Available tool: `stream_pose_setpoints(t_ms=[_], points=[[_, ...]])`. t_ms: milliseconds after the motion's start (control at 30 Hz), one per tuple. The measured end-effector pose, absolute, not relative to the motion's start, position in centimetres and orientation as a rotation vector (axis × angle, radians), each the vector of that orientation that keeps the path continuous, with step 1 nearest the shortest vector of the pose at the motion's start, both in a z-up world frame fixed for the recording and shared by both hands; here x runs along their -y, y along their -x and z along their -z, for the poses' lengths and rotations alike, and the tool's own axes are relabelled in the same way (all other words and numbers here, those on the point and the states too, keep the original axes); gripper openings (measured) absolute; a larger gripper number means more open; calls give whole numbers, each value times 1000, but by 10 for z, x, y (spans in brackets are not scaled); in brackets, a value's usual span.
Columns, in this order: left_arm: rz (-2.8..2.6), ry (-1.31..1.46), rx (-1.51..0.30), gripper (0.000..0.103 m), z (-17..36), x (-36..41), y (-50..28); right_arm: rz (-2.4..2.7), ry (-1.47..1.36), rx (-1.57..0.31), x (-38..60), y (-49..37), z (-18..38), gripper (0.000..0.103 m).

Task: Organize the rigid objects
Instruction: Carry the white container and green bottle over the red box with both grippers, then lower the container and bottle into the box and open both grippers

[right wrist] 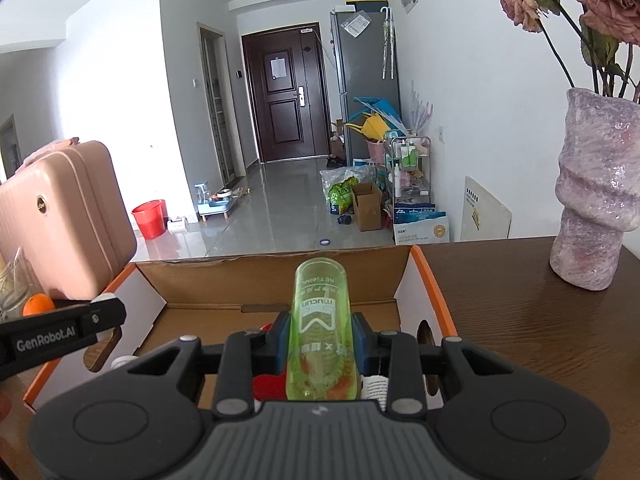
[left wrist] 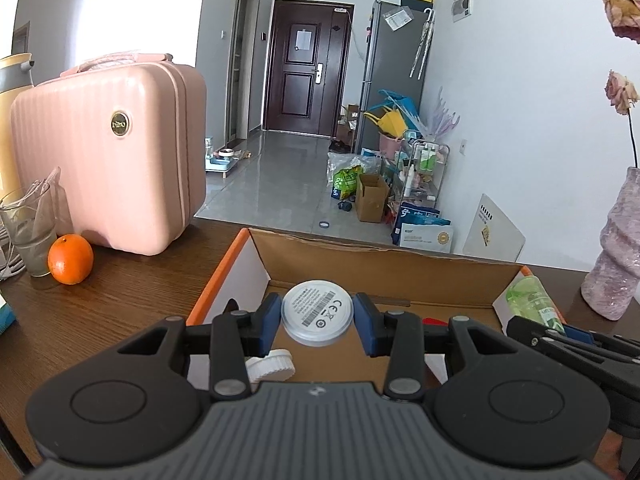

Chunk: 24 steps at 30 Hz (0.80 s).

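My left gripper (left wrist: pixel 317 320) is shut on a round white disc device (left wrist: pixel 317 312), its labelled side facing the camera, held over an open cardboard box (left wrist: pixel 360 256) with orange edges. My right gripper (right wrist: pixel 321 340) is shut on a clear green bottle (right wrist: pixel 320 320) that points forward over the same box (right wrist: pixel 224 270). The green bottle (left wrist: pixel 534 300) and the right gripper (left wrist: pixel 560 336) show at the right of the left wrist view. A white lens case (left wrist: pixel 272 366) and something red (right wrist: pixel 268 386) lie inside the box, partly hidden.
A pink hard case (left wrist: pixel 108 152), an orange (left wrist: pixel 70 259) and a glass (left wrist: pixel 30 232) stand left of the box on the brown wooden table (left wrist: pixel 120 300). A pinkish vase (right wrist: pixel 592 188) with dried roses stands on the right. Beyond the table edge lies the room floor.
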State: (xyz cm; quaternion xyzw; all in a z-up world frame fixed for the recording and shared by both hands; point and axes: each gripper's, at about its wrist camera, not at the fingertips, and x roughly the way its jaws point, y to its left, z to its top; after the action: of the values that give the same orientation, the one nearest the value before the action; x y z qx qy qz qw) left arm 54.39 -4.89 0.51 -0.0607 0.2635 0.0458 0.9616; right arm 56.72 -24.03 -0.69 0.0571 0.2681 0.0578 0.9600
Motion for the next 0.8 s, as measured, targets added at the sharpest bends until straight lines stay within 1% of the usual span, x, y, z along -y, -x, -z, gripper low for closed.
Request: stream_pose_setpoints(t_ms=[200,233,267,300,333,367,400,433,467,500,533,800], points=[[-87,125,-554,42,-3,46,-546,-135,-130,-563,242,-568,7,31],[-90,120,-554,50,-3,47,-545,-131,-132,-558,244,-568,6,31],[-90,118,-554,66,-4,46,-545,-123,-131,-555,245,-568,4,39],[-97,118,-549,76,-5,45,-543,-109,-131,-552,247,-568,3,60],[-118,116,-539,90,-6,44,-542,-98,-133,-542,249,-567,1,71],[-136,113,-527,95,-7,44,-541,-88,-137,-527,250,-566,0,89],[-146,111,-519,98,-8,43,-539,-81,-138,-515,252,-565,-1,92],[-146,113,-519,103,-9,42,-539,-76,-140,-515,252,-565,-2,92],[-149,118,-520,103,-9,41,-539,-73,-146,-515,253,-565,-3,94],[-157,121,-521,103,-9,40,-539,-70,-152,-511,254,-564,-3,100],[-158,122,-524,103,-9,39,-540,-66,-153,-507,255,-564,-3,101],[-157,125,-531,103,-9,38,-540,-60,-161,-498,254,-561,-3,103]])
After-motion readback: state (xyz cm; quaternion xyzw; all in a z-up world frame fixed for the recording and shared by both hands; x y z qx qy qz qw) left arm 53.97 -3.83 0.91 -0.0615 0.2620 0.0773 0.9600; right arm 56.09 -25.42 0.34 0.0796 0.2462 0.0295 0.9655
